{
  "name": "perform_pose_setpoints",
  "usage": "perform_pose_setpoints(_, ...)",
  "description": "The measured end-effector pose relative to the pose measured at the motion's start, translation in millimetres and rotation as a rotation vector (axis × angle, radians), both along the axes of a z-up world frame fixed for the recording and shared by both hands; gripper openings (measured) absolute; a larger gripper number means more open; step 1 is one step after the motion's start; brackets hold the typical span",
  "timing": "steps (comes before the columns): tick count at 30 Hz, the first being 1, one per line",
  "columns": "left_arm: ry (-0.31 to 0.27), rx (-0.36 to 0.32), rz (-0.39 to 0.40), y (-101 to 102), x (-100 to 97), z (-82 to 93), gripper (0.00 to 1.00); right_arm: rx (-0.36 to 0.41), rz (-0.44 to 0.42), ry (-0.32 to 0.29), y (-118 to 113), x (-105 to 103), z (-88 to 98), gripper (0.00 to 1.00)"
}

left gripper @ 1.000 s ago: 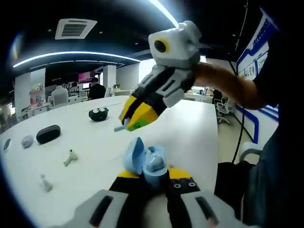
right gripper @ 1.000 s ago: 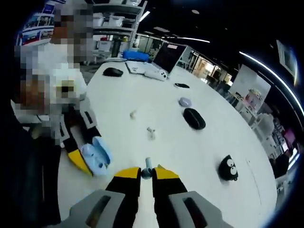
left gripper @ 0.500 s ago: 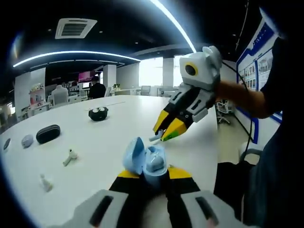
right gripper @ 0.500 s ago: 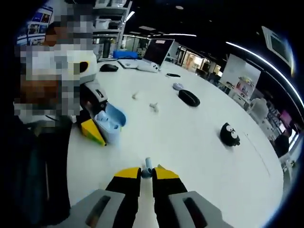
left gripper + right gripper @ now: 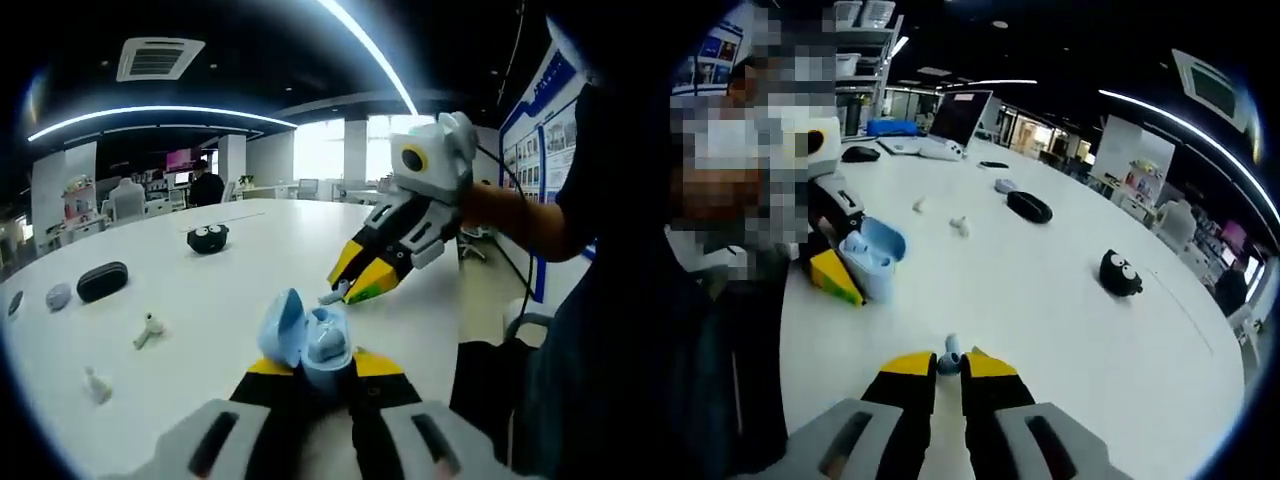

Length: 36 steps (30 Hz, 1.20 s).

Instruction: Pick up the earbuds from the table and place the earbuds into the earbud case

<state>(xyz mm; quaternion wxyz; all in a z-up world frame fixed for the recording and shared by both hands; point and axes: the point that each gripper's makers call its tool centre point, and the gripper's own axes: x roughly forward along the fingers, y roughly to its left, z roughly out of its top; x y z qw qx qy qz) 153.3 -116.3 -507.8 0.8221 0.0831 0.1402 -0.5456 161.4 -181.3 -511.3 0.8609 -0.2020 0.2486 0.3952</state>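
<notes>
Earbud case (image 5: 308,340), pale blue, smooth plastic, rounded lid hinged open, sat pinched between the yellow-tipped jaws of the left gripper (image 5: 313,370), as half a second before; in the right gripper view it showed at the left, case (image 5: 872,260) held above the table edge. White table (image 5: 220,290) was broad, glossy, curved at its rim. Right gripper (image 5: 352,285), grey body with yellow and black jaws, had come lower and a little closer to the case than half a second earlier; its jaws were pressed on a small pale blue earbud (image 5: 331,295), stem poking out past the tips, also seen at earbud (image 5: 951,355) in the right gripper view. Black oval pouch (image 5: 101,281) and round black plush toy (image 5: 207,239) lay well apart on the table. Two whitish loose earbuds (image 5: 148,330) lay on the table left of the case, one nearer, one further.
</notes>
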Motion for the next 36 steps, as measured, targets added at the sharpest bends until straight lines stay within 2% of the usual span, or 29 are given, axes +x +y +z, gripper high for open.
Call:
perform_pose_setpoints(5,0.001,0.002,-0.001,0.3,-0.3,0.0,0.19,0.061,-0.048,-0.005,-3.3,-0.1,-0.6,0.15)
perform_pose_setpoints(9,0.002,0.003,0.0,0.5,-0.4,0.0,0.19,0.144,-0.08,0.013,-2.7,-1.1,-1.5,0.15)
perform_pose_setpoints(16,0.002,0.003,0.003,0.6,-0.6,0.0,0.19,0.206,-0.104,0.011,-0.5,0.8,-1.6,0.13)
perform_pose_setpoints(24,0.002,0.004,0.0,0.2,-0.9,0.0,0.19,0.221,-0.111,0.0,0.3,1.6,0.3,0.11)
perform_pose_setpoints(36,-0.007,0.019,-0.008,-0.1,-0.9,-0.1,0.19,0.185,-0.044,-0.028,13.6,-6.5,22.5,0.11)
